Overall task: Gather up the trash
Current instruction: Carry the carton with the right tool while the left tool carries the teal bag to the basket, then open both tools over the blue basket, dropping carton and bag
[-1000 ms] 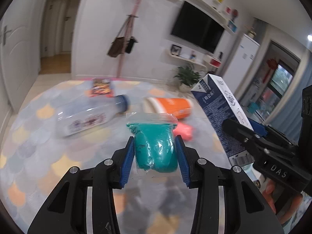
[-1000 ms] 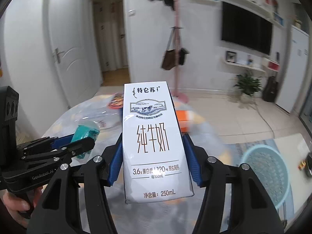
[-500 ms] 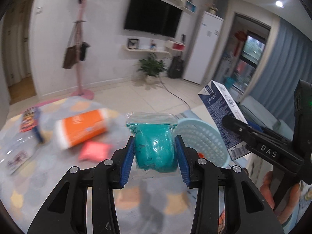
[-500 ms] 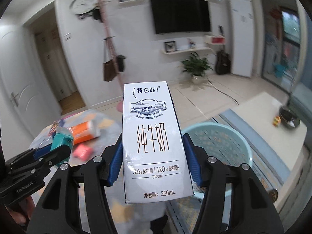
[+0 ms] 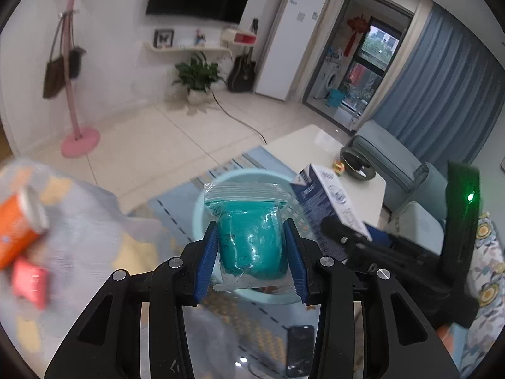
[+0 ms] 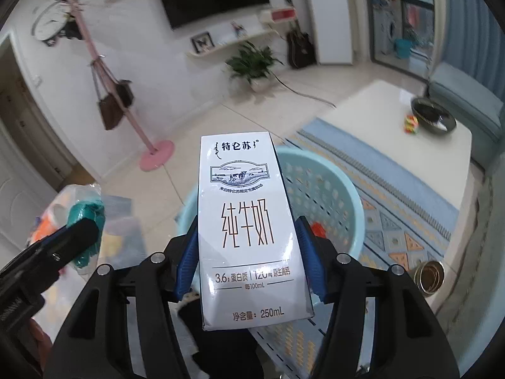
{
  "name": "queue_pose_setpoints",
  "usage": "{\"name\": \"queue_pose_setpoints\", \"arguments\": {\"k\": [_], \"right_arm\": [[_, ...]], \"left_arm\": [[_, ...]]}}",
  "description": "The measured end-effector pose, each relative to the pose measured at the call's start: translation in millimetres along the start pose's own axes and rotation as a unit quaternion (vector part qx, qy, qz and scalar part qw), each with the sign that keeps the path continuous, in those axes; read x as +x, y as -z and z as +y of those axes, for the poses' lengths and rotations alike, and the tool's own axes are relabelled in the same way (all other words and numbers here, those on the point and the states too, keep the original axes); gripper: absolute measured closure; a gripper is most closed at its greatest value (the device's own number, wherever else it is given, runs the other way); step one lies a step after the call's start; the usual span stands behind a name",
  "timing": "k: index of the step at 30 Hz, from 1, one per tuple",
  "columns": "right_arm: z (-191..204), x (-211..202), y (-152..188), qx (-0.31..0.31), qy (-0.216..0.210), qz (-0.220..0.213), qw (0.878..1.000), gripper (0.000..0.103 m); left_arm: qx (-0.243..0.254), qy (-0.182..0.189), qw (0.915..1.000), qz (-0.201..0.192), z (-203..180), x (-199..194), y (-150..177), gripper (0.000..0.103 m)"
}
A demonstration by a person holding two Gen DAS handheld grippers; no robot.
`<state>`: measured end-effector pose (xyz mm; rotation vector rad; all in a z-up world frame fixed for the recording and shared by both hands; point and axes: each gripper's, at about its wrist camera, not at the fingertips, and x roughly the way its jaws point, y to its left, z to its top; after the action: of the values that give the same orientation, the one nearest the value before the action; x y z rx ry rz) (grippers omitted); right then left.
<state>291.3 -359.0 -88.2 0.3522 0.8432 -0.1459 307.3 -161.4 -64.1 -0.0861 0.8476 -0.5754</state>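
My left gripper (image 5: 251, 252) is shut on a clear zip bag of teal putty (image 5: 251, 237), held above the pale blue perforated basket (image 5: 202, 202) on the floor. My right gripper (image 6: 247, 265) is shut on a white 250 mL milk carton (image 6: 243, 221), upright in its blue pads, over the same basket (image 6: 331, 195). Each view shows the other gripper beside it: the carton (image 5: 328, 199) at the right of the left wrist view, the putty bag (image 6: 85, 211) at the left of the right wrist view. Something red (image 6: 317, 230) lies inside the basket.
On the patterned table at the left lie an orange can (image 5: 19, 221) and a pink packet (image 5: 30, 281), blurred. A dark phone (image 5: 300, 347) lies near the table edge. A white coffee table (image 6: 394, 126) with a dark bowl (image 6: 434, 115) stands beyond the basket, a pink coat stand (image 6: 154, 154) behind.
Both grippers have swung to the right, away from the littered table, and now hang over the blue basket. Each keeps its grip; the bottle and wrapper have left the view.
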Motion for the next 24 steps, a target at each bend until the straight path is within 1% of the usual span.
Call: {"name": "queue_pose_setpoints", "arguments": {"k": [3, 8, 9, 10, 11, 12, 13, 14, 16, 18, 21, 24], "right_arm": [[-11.0, 25.5, 1.5, 0.019, 0.012, 0.028, 0.999, 0.048], [-20.9, 48.6, 3.0, 0.027, 0.036, 0.048, 0.998, 0.046], [-22.9, 49.7, 4.5, 0.028, 0.037, 0.049, 0.998, 0.044], [-25.2, 51.8, 5.2, 0.031, 0.036, 0.052, 0.998, 0.037], [-27.5, 52.7, 5.6, 0.035, 0.037, 0.052, 0.997, 0.034], [-29.3, 52.7, 4.6, 0.037, 0.039, 0.050, 0.997, 0.034], [-31.3, 52.4, 5.2, 0.038, 0.042, 0.047, 0.997, 0.034], [-32.7, 52.2, 5.8, 0.038, 0.043, 0.046, 0.997, 0.034], [-34.6, 50.9, 5.6, 0.037, 0.045, 0.045, 0.997, 0.034], [-33.2, 48.0, 6.2, 0.035, 0.047, 0.041, 0.997, 0.034], [-27.5, 42.2, 6.5, 0.029, 0.042, 0.036, 0.998, 0.034], [-19.2, 33.4, 6.7, 0.019, 0.039, 0.025, 0.999, 0.034]], "left_arm": [[-0.003, 0.003, 0.9996, 0.029, 0.3, 29.8, 1.0, 0.063], [0.002, -0.003, 0.9980, 0.063, -0.5, 64.4, -0.2, 0.063], [0.002, -0.002, 0.9978, 0.067, -0.4, 70.7, -0.8, 0.063], [0.002, -0.002, 0.9976, 0.070, -0.7, 75.7, -1.3, 0.063], [0.001, -0.004, 0.9975, 0.070, -1.6, 76.1, -0.3, 0.061], [-0.003, -0.006, 0.9976, 0.069, 0.7, 77.5, -0.7, 0.053], [-0.007, -0.003, 0.9977, 0.067, 2.2, 77.6, -1.0, 0.048], [-0.009, -0.001, 0.9981, 0.061, 3.3, 75.5, -1.3, 0.044], [-0.006, -0.001, 0.9984, 0.057, 2.7, 71.3, -1.4, 0.039], [-0.008, 0.001, 0.9989, 0.046, 2.6, 64.7, -1.1, 0.028], [-0.014, 0.009, 0.9993, 0.034, 0.2, 52.8, 1.3, 0.028], [-0.020, 0.007, 0.9997, 0.012, 4.7, 33.1, 3.0, 0.028]]}}
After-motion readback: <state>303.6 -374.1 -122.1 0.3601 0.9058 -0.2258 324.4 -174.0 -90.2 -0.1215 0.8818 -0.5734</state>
